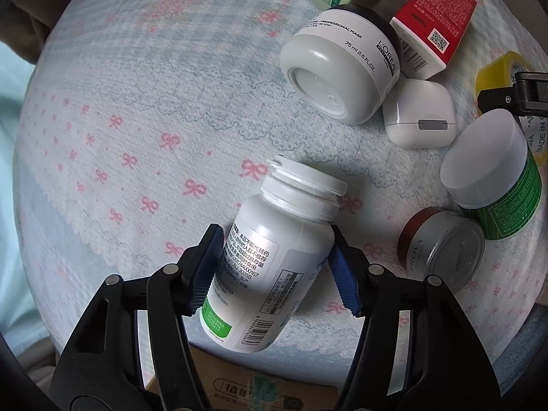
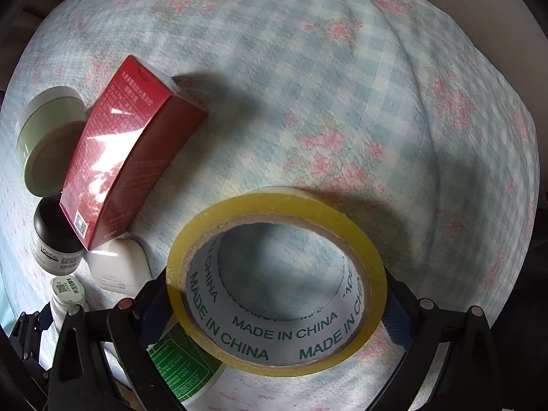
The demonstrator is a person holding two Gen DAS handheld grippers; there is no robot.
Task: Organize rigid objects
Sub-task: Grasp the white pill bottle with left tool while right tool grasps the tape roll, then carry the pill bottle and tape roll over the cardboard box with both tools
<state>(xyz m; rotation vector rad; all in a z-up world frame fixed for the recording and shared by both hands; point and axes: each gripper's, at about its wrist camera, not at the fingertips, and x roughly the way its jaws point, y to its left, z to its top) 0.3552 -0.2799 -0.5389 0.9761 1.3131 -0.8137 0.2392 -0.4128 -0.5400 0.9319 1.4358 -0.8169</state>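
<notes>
Left wrist view: the left hand-held gripper [image 1: 275, 267] has its blue ribbed pads pressed on both sides of a white plastic pill bottle [image 1: 274, 257] with printed label, lying tilted on the pale blue bow-print cloth [image 1: 137, 120].
Beside it: a grey round L'Oréal mask jar [image 1: 339, 65] on its side, touching a white rounded earbud case [image 1: 419, 116]; a red rectangular carton [image 1: 433, 20] just behind.
Lower right: a silver tin with red rim [image 1: 445, 246] leaning against a green-labelled jar with frosted cap [image 1: 493, 178].
Right wrist view: the right hand-held gripper [image 2: 277, 304] stands spread wide around a yellowish roll of clear tape [image 2: 277, 284] on the cloth; whether the pads touch it is hidden.
Left side: the carton rests over a pale green jar [image 2: 51, 137].
</notes>
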